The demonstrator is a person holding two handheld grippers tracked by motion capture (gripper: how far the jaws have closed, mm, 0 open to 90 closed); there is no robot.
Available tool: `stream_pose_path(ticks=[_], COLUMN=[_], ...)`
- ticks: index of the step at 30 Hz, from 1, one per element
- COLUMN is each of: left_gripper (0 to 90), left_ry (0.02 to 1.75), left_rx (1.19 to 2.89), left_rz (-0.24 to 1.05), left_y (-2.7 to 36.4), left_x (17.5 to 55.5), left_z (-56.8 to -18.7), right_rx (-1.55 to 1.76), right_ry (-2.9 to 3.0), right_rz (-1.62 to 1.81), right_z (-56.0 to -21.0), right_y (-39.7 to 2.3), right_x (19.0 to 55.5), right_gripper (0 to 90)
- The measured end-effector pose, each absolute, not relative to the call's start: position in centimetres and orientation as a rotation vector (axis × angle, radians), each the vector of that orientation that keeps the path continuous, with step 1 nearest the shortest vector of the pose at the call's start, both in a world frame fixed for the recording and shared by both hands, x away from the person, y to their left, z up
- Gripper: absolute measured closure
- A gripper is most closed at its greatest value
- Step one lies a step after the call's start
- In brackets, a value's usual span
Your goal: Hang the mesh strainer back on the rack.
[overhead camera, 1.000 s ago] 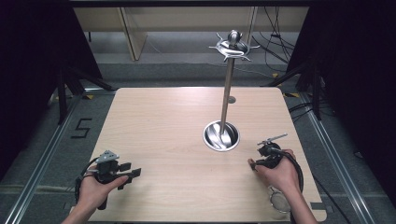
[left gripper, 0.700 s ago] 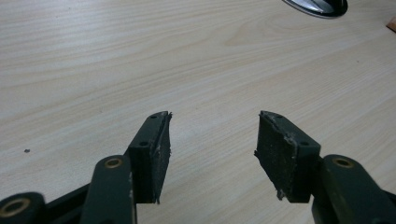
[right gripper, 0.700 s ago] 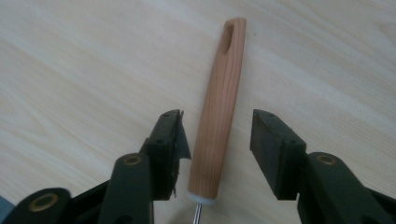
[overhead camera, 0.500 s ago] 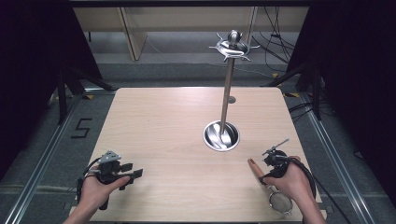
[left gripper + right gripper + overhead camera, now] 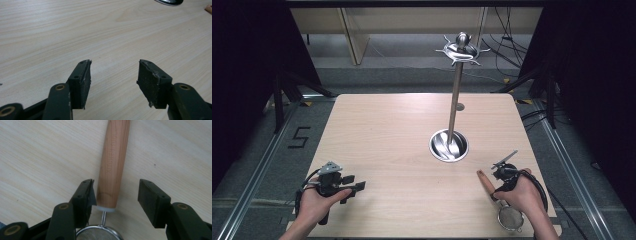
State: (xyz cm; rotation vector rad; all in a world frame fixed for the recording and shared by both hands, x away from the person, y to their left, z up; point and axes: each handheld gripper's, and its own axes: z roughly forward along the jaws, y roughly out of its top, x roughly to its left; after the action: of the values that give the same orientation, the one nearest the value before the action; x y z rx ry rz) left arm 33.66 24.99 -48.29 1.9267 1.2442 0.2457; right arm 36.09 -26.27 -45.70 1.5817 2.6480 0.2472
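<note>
Black "5" marked on floor [image 5: 298, 136] left of table.

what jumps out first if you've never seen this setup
A tall metal stand rises from a shiny round base right of the table's middle, topped by curved hooks. At the near right corner lies a small strainer with a wooden handle; the right tool has just been opening, its jaws astride the handle. The left tool sits open over bare wood at the near left.

Light wooden table [image 5: 377, 130] on grey floor [image 5: 267, 150], dark surroundings.
</note>
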Motion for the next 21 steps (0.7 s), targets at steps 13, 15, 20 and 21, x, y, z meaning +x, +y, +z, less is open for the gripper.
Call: stream_pose_path(ticks=[13, 15, 20, 21], left_gripper=[42.9, 42.9, 42.9, 42.9], left_ry=[1.239, 1.229, 1.237, 1.236], left_rx=[1.944, 1.939, 1.92, 1.926], left_rz=[0.243, 0.243, 0.24, 0.235], left_y=[25.5, 25.4, 25.2, 25.2], left_x=[33.4, 33.4, 33.3, 33.4], left_z=[-48.1, -48.1, -48.1, -48.1], right_rx=[1.657, 1.658, 1.644, 1.616], right_ry=[2.682, 2.685, 2.671, 2.679], right_rz=[0.116, 0.104, 0.1, 0.106], right_z=[-46.8, -47.0, -47.2, -47.3], right_y=[-25.5, -25.7, -25.6, -25.7], right_x=[36.5, 36.4, 36.4, 36.6], right_gripper=[55.6, 56.6, 60.6, 63.3])
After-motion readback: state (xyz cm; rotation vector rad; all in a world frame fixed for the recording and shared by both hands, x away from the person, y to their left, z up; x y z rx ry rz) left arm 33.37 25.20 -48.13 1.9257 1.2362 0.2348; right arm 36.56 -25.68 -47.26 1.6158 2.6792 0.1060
